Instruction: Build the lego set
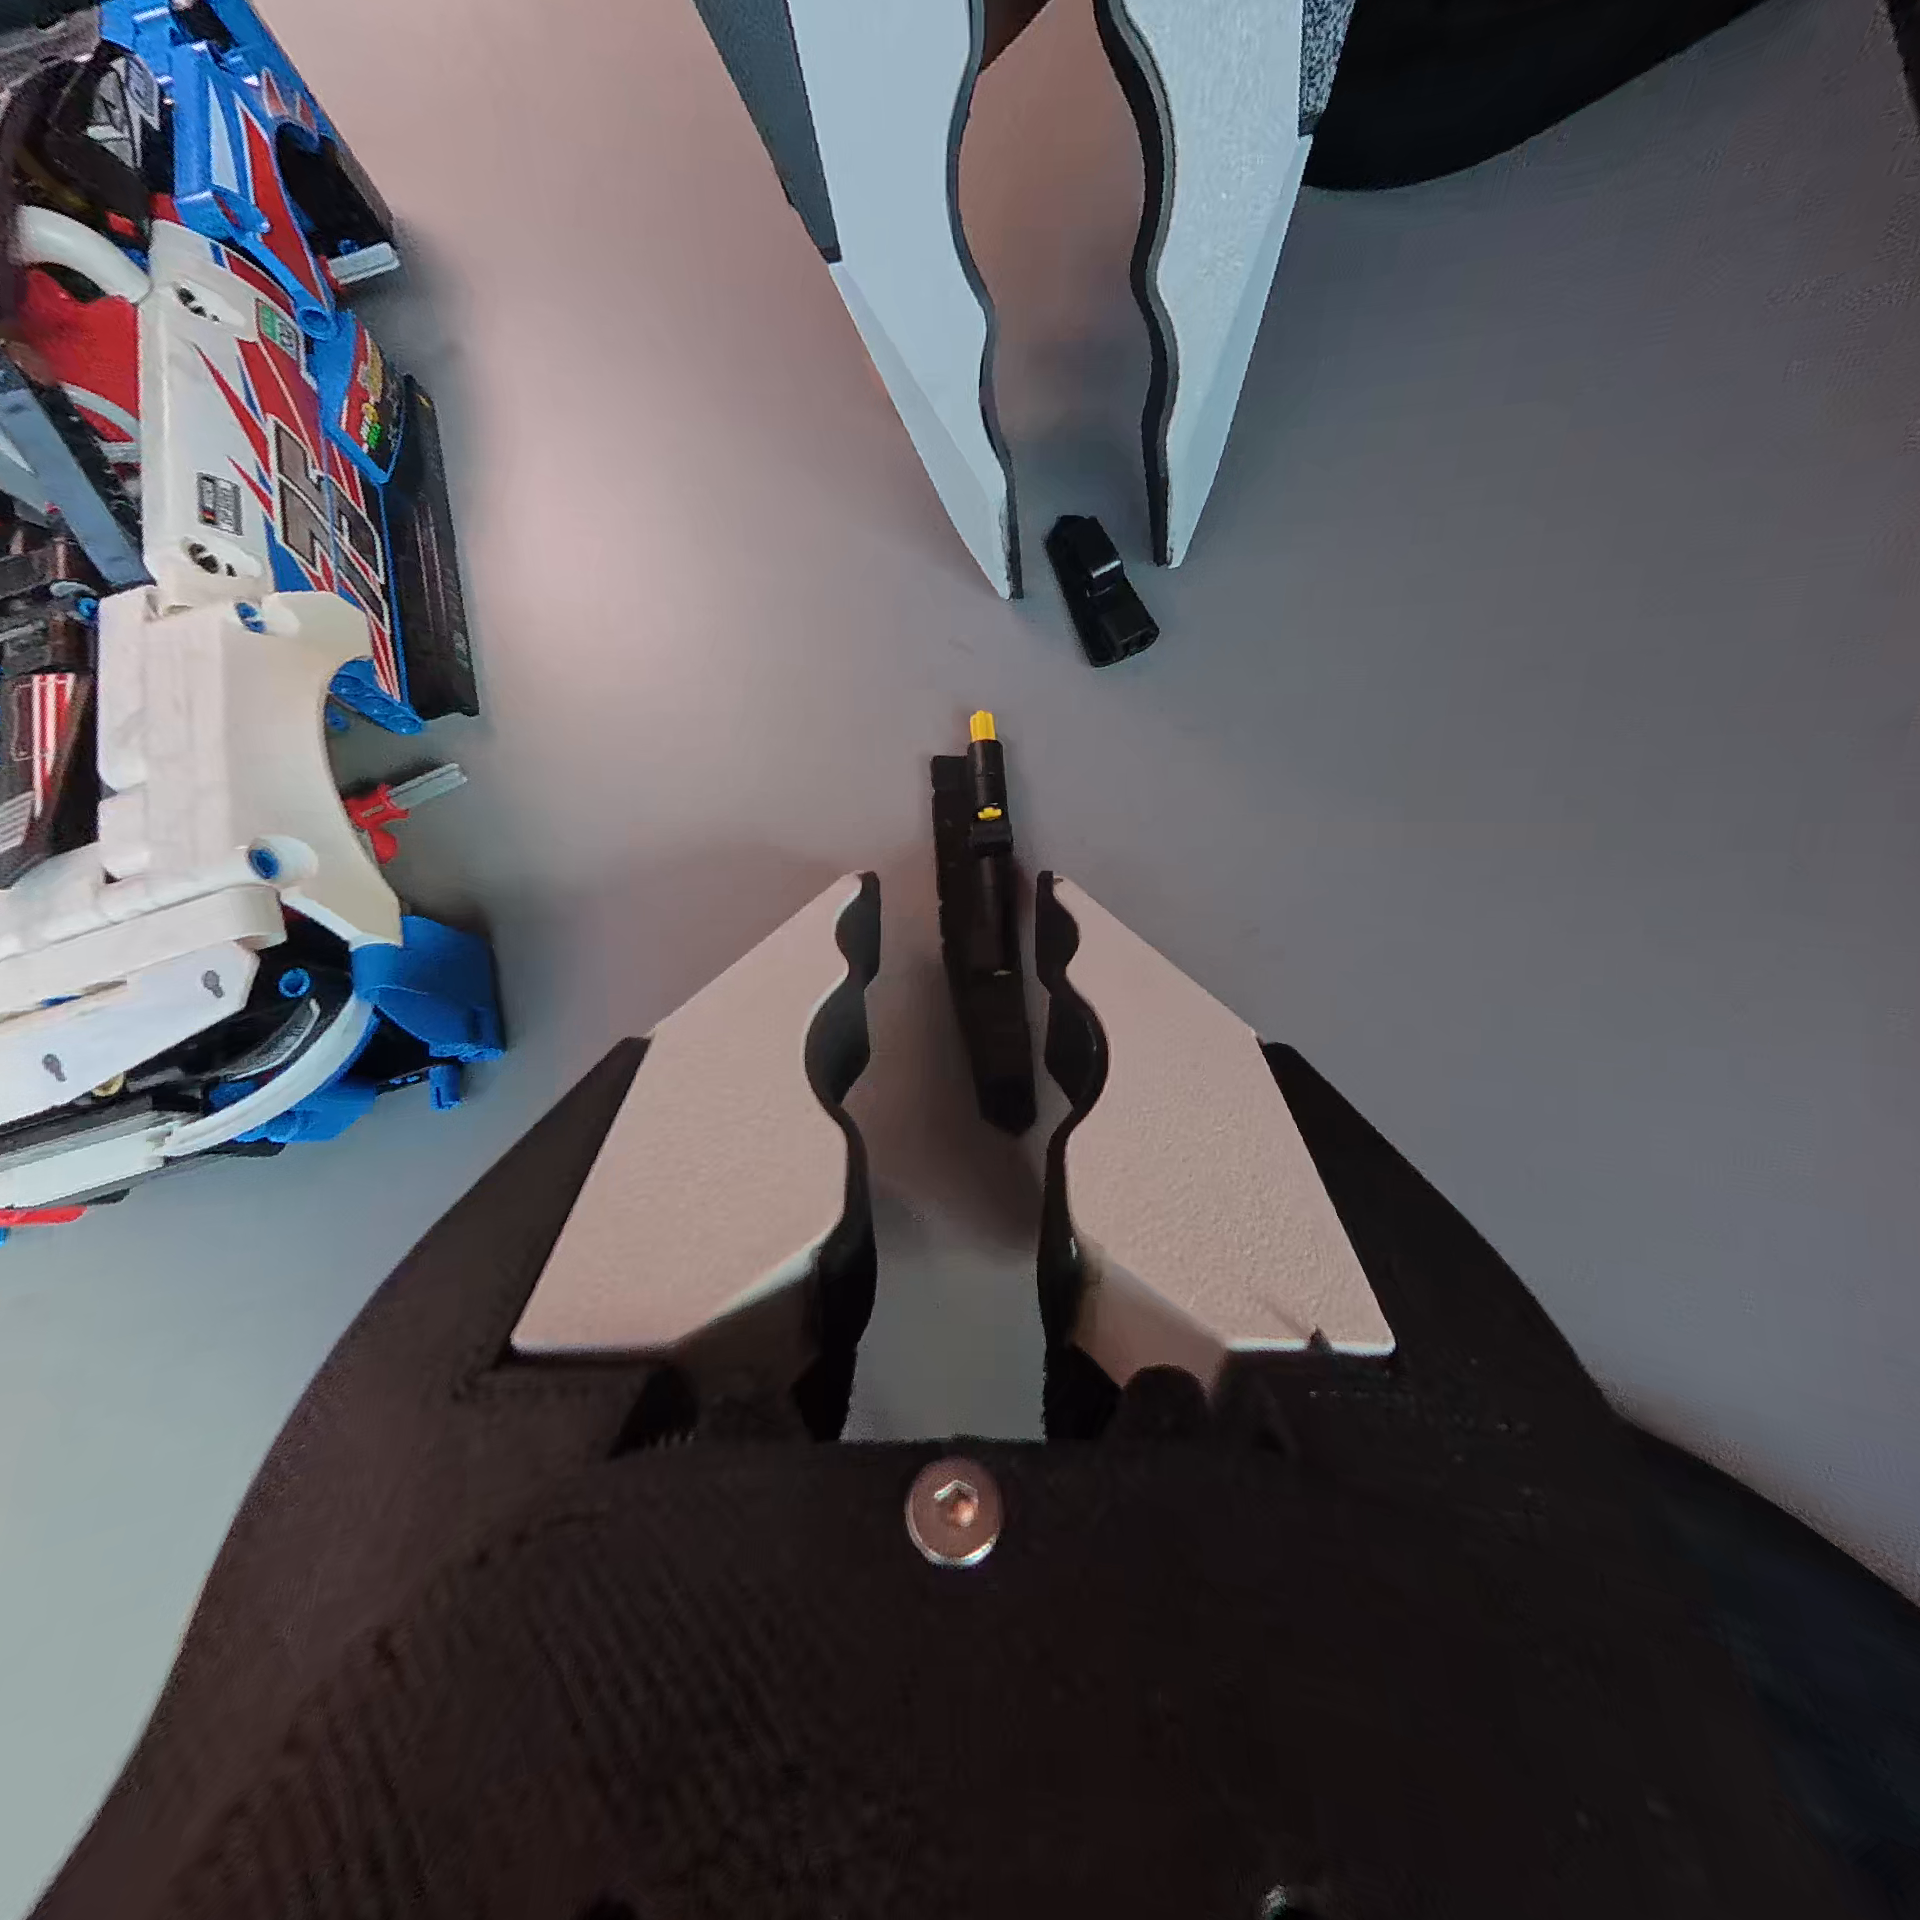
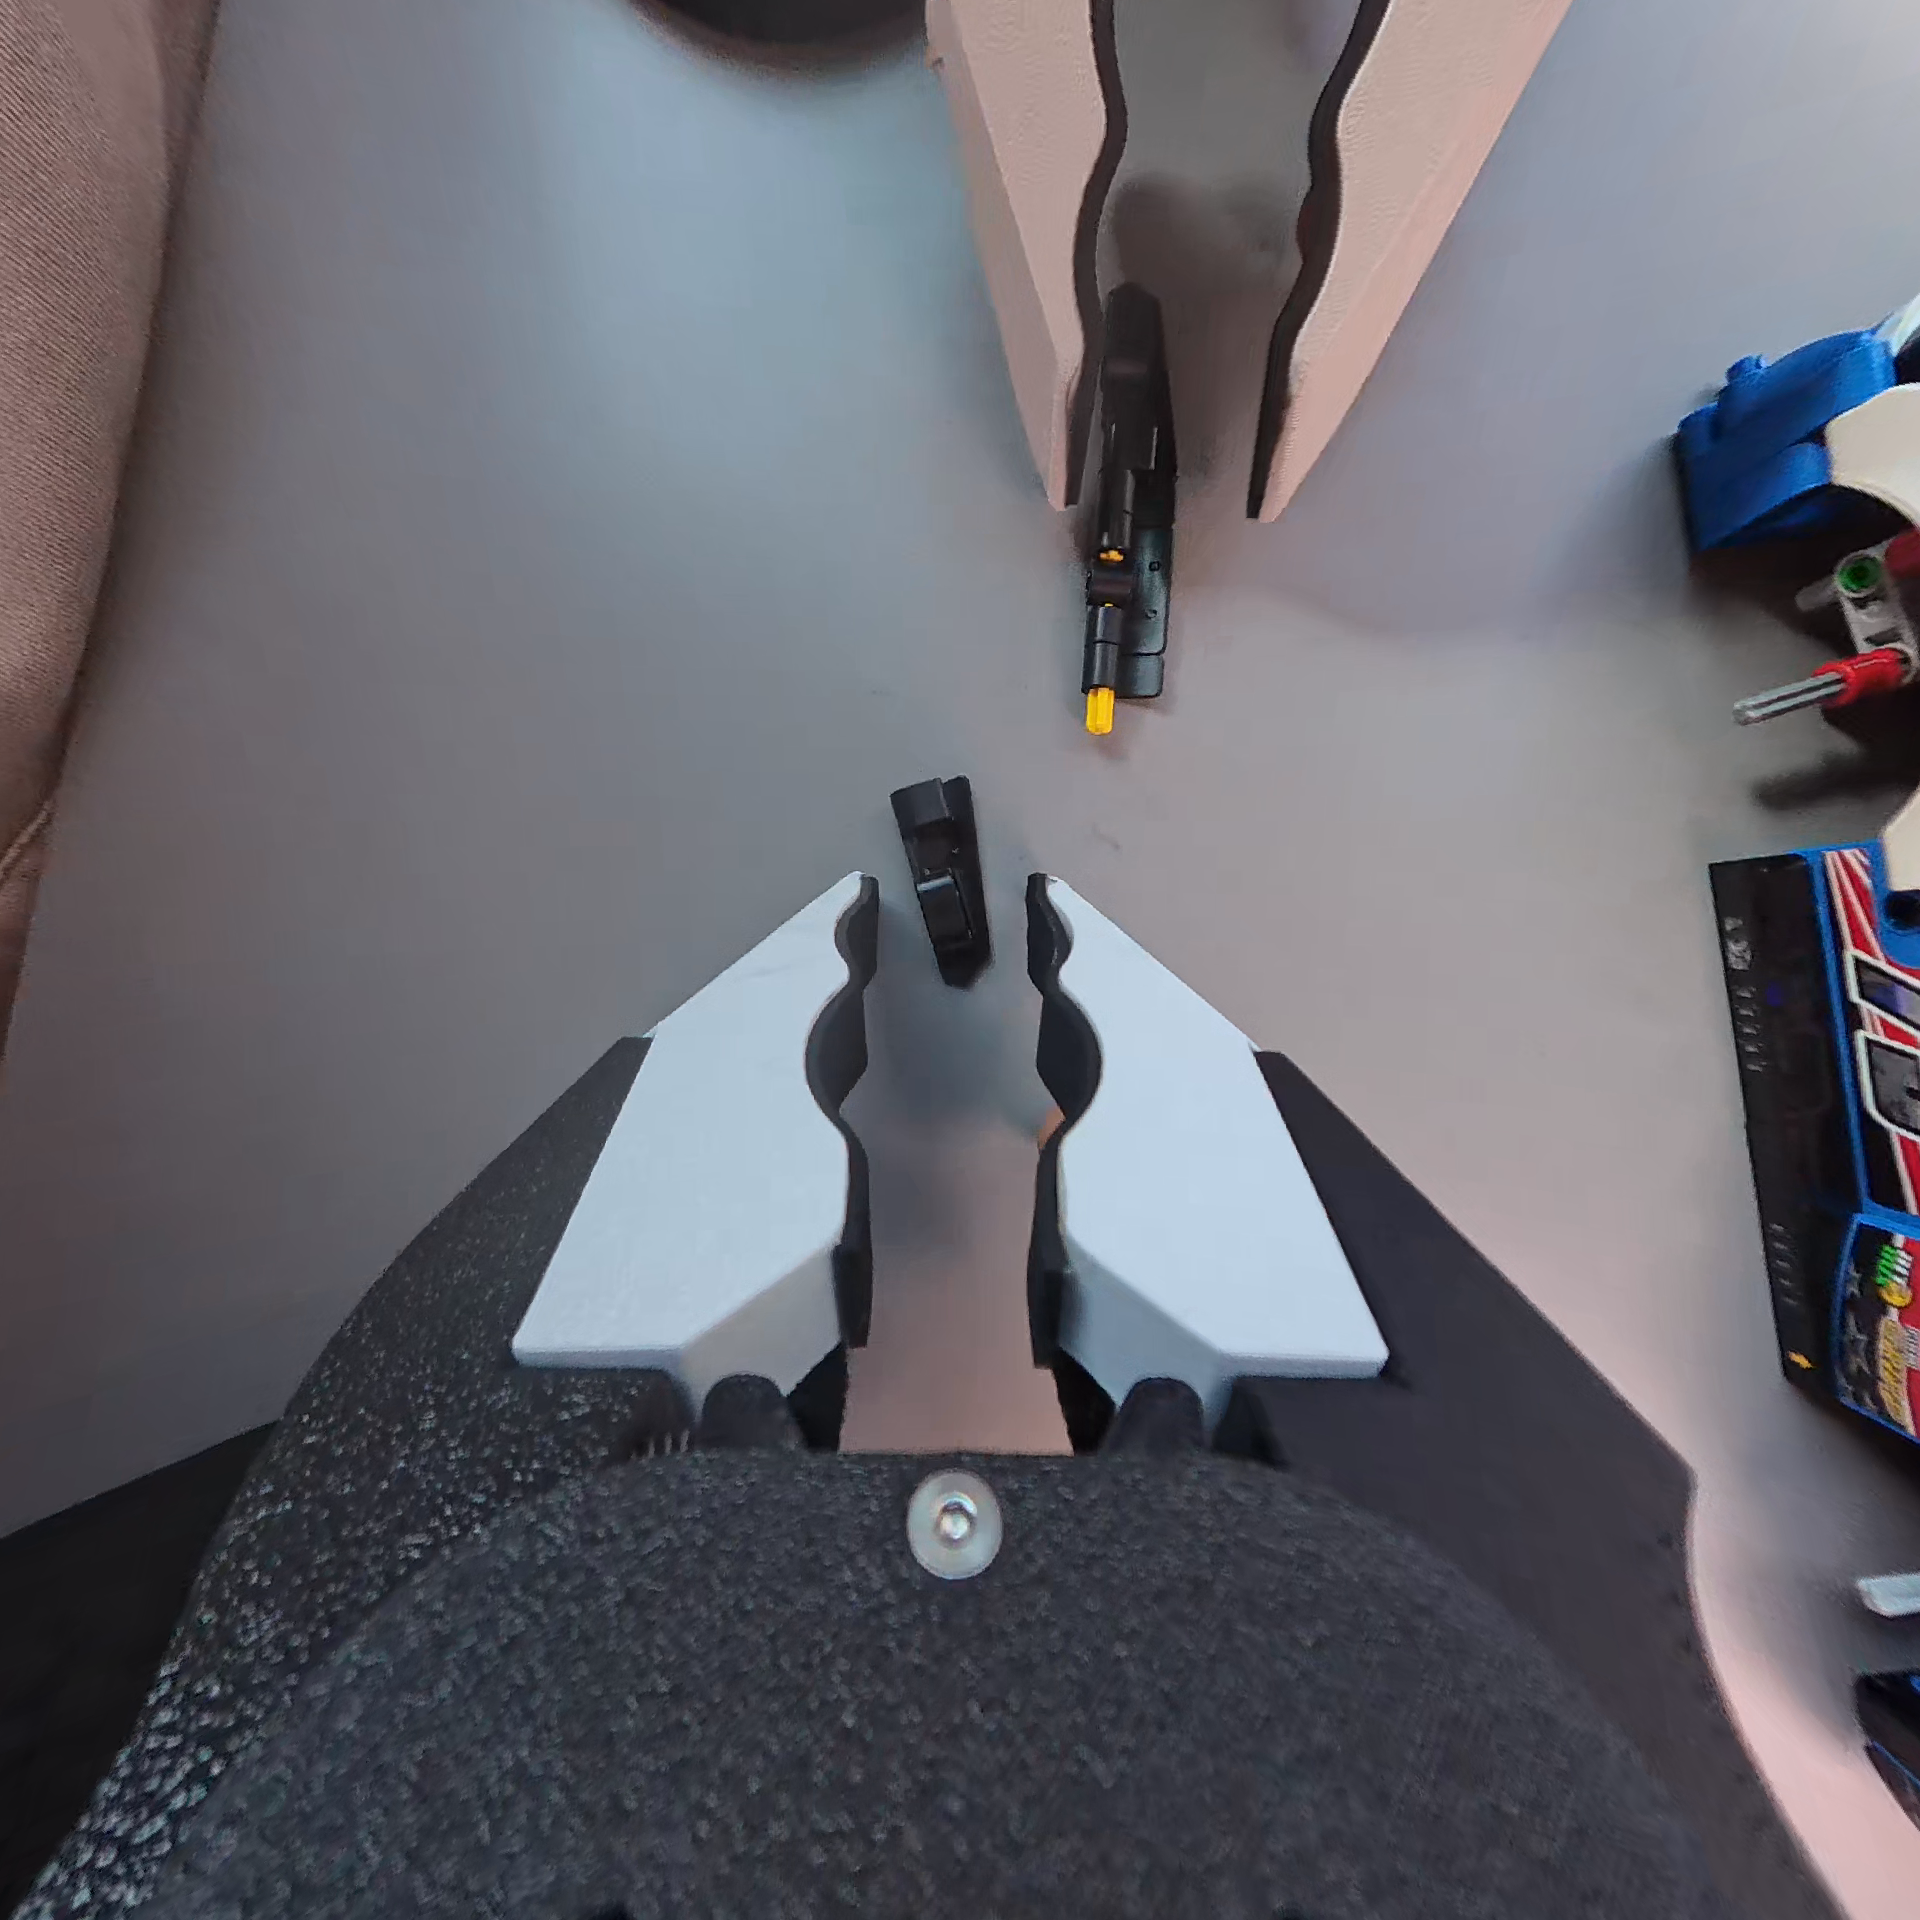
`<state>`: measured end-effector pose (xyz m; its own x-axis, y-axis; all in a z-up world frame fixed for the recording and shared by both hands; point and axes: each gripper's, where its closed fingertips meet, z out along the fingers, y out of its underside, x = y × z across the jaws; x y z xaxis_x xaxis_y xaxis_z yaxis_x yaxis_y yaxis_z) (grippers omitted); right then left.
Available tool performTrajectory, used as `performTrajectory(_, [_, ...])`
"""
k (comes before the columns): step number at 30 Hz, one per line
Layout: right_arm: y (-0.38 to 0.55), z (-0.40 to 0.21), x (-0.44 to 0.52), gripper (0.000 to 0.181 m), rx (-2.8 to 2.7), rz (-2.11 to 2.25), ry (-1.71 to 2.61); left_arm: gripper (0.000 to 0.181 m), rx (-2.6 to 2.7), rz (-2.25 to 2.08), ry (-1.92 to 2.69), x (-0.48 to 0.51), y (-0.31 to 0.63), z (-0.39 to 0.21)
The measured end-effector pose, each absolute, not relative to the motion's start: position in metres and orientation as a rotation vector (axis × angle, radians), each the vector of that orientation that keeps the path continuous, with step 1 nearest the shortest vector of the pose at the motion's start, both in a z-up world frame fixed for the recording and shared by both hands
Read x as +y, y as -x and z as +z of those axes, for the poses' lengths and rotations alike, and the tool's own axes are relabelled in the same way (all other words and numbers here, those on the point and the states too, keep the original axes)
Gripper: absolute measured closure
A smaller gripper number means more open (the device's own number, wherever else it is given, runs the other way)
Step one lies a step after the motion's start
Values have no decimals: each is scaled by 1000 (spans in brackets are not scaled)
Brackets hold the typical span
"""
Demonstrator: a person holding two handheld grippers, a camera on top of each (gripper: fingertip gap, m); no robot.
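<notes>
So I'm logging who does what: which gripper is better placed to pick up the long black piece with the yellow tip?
Left. The left gripper is open with the long black piece lying between its fingers. The right gripper is open around the short black connector instead.

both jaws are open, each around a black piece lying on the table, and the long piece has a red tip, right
Not quite: the long piece has a yellow tip, not red, as the left wrist view shows. The rest holds.

Pink fingers (image 1: 727,1122) L, blue-grey fingers (image 2: 717,1132) R.
</notes>
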<state>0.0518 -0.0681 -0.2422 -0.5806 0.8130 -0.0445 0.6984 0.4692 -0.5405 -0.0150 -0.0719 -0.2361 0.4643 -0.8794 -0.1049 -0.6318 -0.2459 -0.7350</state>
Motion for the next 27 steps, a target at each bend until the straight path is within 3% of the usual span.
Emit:
performTrajectory(8, [-49,-243,-72,171,-2423,720,1281,165,1246,-440,2034,-74,13,-241])
performTrajectory(27, [-56,-235,-43,172,-2222,632,1537,176,1300,-448,1959,-80,-3,-238])
